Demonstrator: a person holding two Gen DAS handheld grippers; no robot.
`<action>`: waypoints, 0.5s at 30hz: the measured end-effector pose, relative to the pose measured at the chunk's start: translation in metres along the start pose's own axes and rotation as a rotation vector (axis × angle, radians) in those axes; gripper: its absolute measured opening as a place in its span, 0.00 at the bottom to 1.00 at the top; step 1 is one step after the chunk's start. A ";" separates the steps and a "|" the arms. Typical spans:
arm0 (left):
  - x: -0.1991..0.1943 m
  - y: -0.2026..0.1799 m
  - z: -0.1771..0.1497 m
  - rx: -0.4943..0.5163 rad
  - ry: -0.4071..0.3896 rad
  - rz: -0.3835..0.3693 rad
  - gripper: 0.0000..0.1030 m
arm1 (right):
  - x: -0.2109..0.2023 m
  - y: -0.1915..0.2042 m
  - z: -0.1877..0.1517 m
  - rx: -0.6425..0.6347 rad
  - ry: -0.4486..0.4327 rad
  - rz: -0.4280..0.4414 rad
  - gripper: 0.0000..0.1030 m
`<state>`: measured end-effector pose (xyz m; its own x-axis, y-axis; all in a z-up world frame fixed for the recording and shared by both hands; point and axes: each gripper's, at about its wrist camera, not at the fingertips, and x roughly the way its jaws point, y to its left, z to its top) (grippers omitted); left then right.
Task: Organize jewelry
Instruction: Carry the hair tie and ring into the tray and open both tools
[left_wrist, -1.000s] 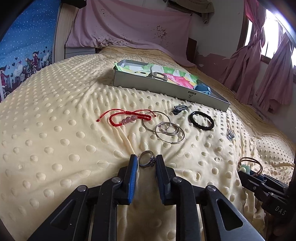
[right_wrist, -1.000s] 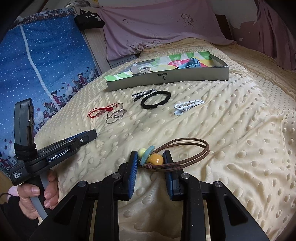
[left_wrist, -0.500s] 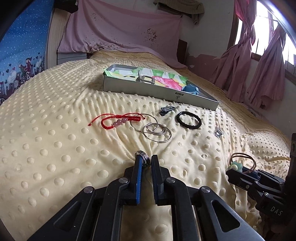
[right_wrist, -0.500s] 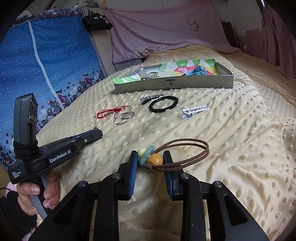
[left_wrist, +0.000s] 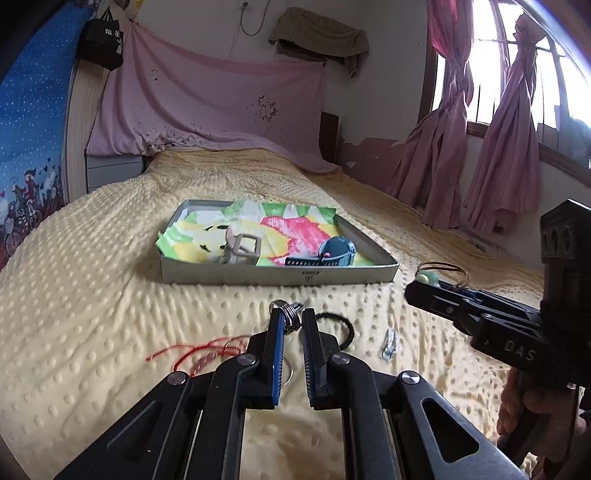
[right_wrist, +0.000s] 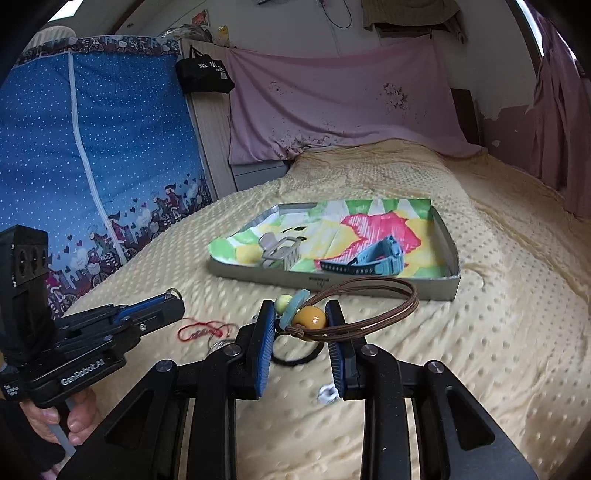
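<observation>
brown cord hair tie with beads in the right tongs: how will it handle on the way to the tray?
The hair tie is probably floppy: its cord loops jut sideways unsupported past the right tongs and may sway. The grip looks fairly secure, since the tongs close around the amber bead. On release over the tray, the round beads could roll a little.

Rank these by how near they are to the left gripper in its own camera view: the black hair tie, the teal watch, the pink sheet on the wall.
1. Black hair tie: on the blanket, just right of the left gripper.
2. Teal watch: farther off, in the tray's right part.
3. Pink sheet: farthest, hanging behind the bed.
</observation>
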<state>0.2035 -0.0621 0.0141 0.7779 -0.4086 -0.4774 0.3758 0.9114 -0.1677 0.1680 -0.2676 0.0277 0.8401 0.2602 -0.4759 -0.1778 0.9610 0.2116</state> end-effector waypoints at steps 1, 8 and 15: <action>0.005 -0.002 0.006 -0.002 -0.005 -0.008 0.09 | 0.006 -0.005 0.006 -0.003 0.001 -0.008 0.24; 0.074 -0.007 0.039 -0.017 0.024 -0.069 0.09 | 0.048 -0.047 0.035 0.004 -0.004 -0.085 0.24; 0.137 -0.006 0.054 -0.008 0.091 -0.057 0.09 | 0.089 -0.083 0.047 0.034 0.051 -0.118 0.24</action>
<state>0.3349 -0.1266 -0.0035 0.7061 -0.4544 -0.5431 0.4143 0.8871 -0.2035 0.2815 -0.3290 0.0078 0.8270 0.1506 -0.5416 -0.0612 0.9818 0.1797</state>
